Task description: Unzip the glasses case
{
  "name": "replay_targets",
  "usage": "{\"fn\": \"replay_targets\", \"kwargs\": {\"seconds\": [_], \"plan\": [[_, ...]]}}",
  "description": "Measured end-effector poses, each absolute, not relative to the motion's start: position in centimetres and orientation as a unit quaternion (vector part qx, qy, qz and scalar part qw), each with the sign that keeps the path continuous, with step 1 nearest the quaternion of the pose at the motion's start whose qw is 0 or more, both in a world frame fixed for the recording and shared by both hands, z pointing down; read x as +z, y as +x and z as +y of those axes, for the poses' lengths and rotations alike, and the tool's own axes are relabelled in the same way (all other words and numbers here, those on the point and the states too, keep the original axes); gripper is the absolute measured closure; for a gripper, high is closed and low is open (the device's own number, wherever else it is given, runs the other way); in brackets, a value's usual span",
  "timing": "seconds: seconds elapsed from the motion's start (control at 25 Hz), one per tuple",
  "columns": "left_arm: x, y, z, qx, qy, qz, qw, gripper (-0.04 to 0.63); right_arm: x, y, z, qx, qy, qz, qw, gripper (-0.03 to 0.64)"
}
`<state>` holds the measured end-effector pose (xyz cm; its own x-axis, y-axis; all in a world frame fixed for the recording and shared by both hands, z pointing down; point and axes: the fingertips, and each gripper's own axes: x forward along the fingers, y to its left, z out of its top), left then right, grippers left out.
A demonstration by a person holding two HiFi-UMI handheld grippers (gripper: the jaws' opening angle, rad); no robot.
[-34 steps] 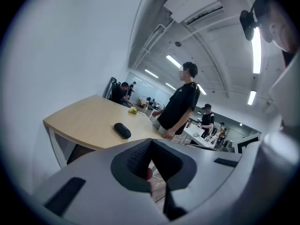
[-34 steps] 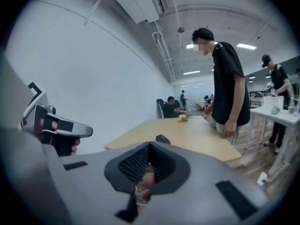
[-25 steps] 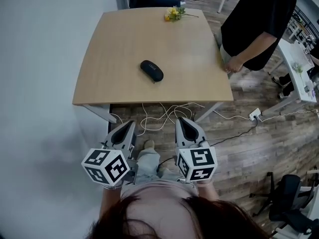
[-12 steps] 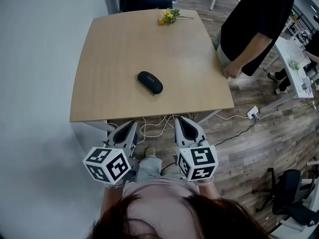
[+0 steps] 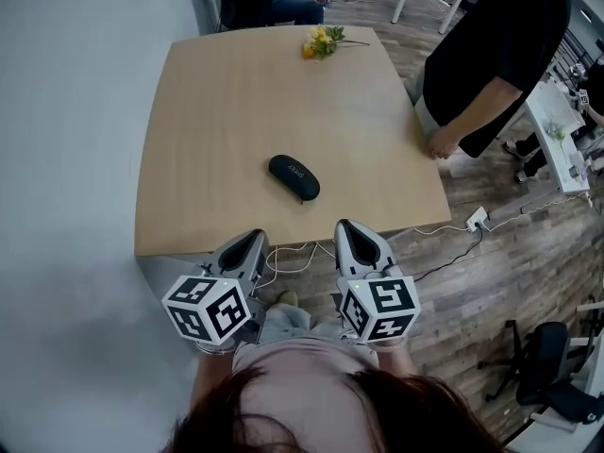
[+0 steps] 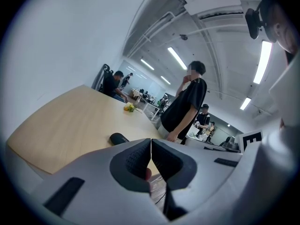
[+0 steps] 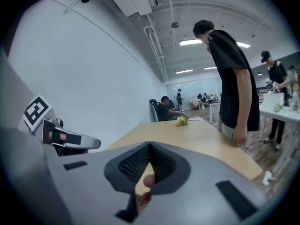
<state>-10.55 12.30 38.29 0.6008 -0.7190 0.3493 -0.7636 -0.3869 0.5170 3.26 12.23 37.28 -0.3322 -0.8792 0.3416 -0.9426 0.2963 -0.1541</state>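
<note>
— So where's the glasses case?
— Lying closed on the table, long axis slanting far-left to near-right; contents hidden. Left gripper and right gripper both clenched, empty

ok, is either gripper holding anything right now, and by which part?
Nothing is held. The left gripper and right gripper both have their jaws shut with nothing between them. The glasses case lies on the table, apart from both.
</note>
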Motion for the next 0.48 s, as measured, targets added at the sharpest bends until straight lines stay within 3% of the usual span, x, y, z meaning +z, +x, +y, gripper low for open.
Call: {"fn": "replay_targets", "kwargs": {"seconds": [0.48], "plan": [[39.7,-10.5,8.5,0.042,0.836,-0.429,0.340,0.601,38.4,3.6,9.6,0.171,0.585,-0.786,0.107,0.604]]}}
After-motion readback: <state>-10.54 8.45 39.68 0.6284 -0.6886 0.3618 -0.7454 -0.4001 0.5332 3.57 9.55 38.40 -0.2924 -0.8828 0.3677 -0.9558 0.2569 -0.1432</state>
